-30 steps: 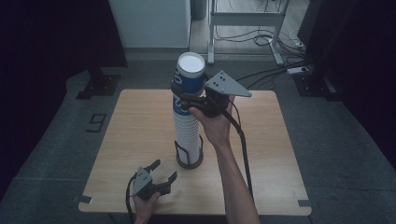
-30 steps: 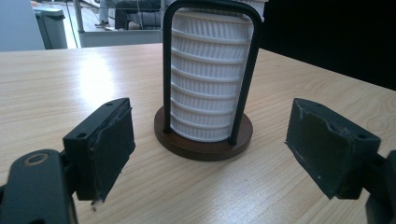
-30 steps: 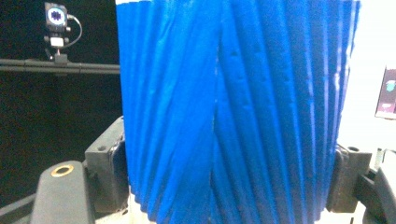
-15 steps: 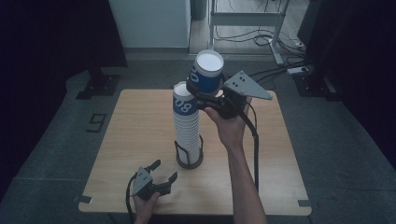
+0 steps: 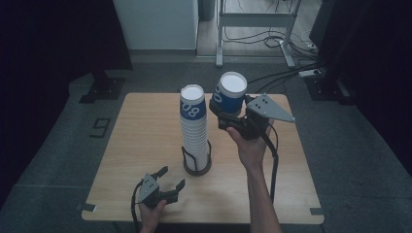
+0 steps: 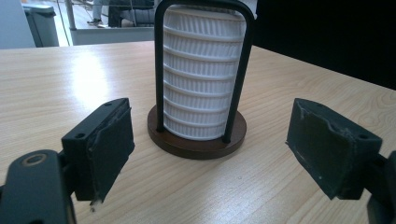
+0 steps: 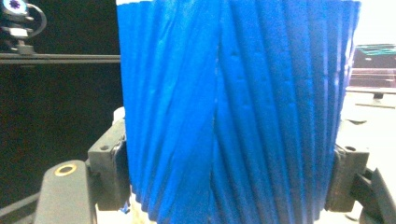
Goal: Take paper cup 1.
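Right gripper (image 5: 224,116) clamps a single blue paper cup (image 5: 230,92) and holds it in the air just beside the top of the cup stack (image 5: 194,127), on the side away from the left gripper; its jaws have just been closing, with the cup between them, and now press on the cup's ribbed blue wall from both sides, as the right gripper view (image 7: 229,186) shows close up. Left gripper (image 5: 170,178) sits low near the table's (image 5: 121,145) near edge, just in front of the stack, its jaws spread wide with nothing between them. Bare wood lies on every side of the stack; the broadest free stretches run to its left and behind it, and the table's right edge lies near the raised cup. Stack stands upright in a round dark holder (image 5: 197,165), whose black wire hoops hem in the lowest cups; the topmost cup is blue with white figures, its mouth open and white inside. Seen from the left gripper view, the holder's brown base (image 6: 196,137) and the white ribbed cup walls (image 6: 201,79) inside the hoops stand between the two open pads (image 6: 114,140), well ahead of them; the high view alone gives the stack's full height and the grey plate (image 5: 269,108) on the right gripper.
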`<state>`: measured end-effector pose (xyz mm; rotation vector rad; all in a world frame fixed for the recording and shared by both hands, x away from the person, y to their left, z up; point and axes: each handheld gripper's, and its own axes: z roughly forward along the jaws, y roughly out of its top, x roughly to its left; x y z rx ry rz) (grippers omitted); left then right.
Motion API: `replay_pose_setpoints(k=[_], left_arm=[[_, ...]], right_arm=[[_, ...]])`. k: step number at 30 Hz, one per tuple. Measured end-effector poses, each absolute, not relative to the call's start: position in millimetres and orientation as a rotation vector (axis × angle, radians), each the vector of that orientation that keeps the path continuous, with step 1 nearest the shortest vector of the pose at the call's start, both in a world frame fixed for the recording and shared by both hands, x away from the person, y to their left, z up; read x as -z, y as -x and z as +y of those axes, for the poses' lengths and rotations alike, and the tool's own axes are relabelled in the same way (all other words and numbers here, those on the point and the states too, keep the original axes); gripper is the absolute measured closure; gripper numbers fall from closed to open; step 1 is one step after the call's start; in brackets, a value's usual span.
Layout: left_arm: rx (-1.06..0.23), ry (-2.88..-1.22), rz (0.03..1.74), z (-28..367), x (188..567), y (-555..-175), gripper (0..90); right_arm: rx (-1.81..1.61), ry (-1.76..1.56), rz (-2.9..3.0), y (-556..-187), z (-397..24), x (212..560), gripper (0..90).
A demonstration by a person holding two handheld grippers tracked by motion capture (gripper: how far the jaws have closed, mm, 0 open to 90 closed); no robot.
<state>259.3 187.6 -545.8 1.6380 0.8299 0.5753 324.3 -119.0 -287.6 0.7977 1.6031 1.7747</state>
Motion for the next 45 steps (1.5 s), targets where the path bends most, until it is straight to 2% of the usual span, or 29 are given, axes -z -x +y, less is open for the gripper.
replay_pose_setpoints(k=[14, 45], left_arm=[[-0.567, -1.647, 0.834, 186.2, 545.5, -260.1, 14.4], [-0.584, -1.686, 0.805, 181.7, 545.0, -258.7, 15.0]], right_arm=[[-1.767, -0.879, 1.668, -307.9, -131.7, 337.5, 22.3], [-1.797, -1.023, 1.805, -289.9, -121.9, 434.6, 22.8]])
